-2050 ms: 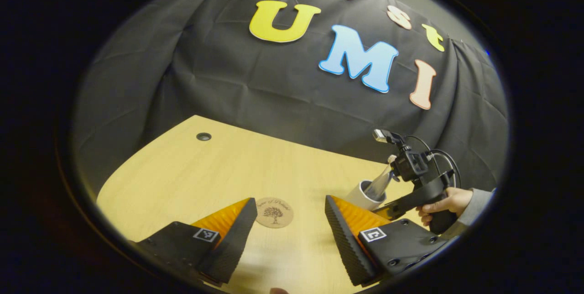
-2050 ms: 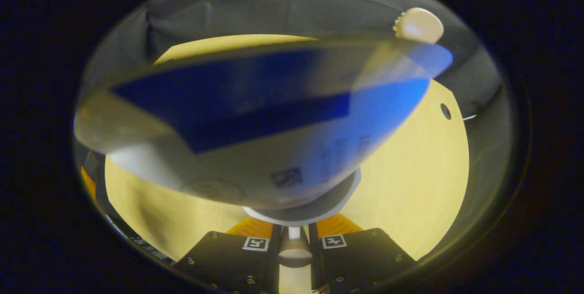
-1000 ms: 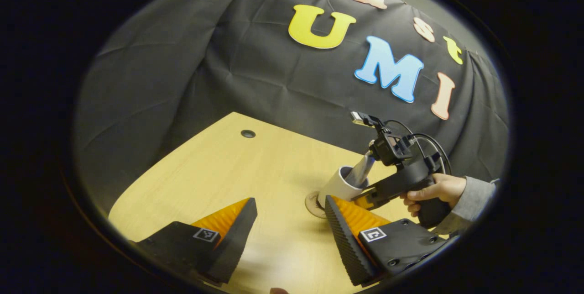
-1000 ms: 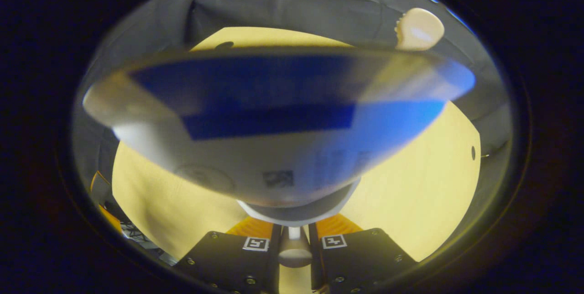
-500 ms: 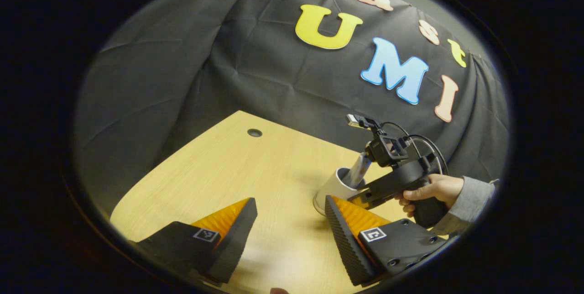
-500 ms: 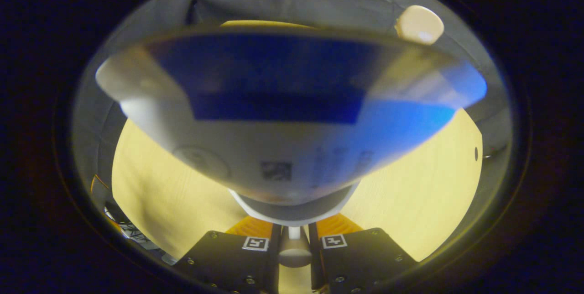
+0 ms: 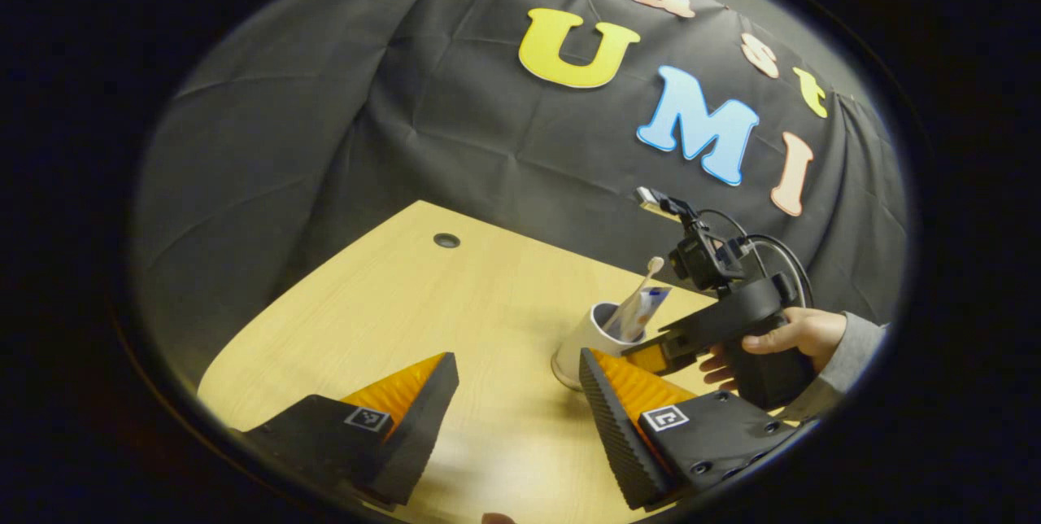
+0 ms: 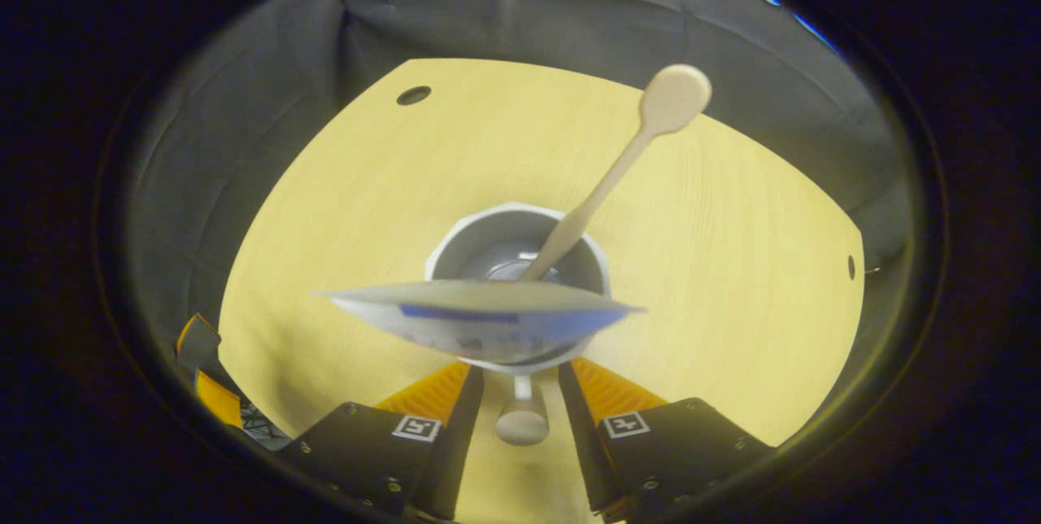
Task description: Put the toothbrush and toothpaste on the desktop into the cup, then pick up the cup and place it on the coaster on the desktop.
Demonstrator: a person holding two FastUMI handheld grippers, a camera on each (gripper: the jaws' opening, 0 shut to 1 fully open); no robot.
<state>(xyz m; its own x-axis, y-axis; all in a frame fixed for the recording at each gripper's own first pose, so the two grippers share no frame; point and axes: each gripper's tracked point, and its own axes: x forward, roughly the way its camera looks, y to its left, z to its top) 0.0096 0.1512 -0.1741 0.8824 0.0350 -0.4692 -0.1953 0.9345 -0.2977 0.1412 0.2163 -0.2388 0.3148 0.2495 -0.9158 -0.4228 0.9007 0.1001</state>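
A white cup [image 7: 581,345] stands upright on the wooden desk [image 7: 390,304], just beyond my left gripper's right finger. A beige toothbrush [image 7: 642,284] and a blue-and-white toothpaste tube [image 7: 646,308] lean out of it. My left gripper [image 7: 516,365] is open and holds nothing. Seen from above, the cup [image 8: 488,247] holds the toothbrush [image 8: 618,166], and the tube's flat end [image 8: 480,316] crosses its near rim. My right gripper [image 8: 520,377] is open, its fingers apart on either side of the cup's handle [image 8: 521,425]. The cup's base hides the coaster.
A hand with a grey sleeve [image 7: 793,337] holds the right gripper [image 7: 646,355] close beside the cup. A cable hole [image 7: 446,240] sits at the desk's far left corner. The desk's back edge meets the black cloth wall.
The cup travelled left onto the coaster and was set down. My right gripper has now parted its fingers from the handle and drawn back, so the tube looks smaller. The left gripper stayed open.
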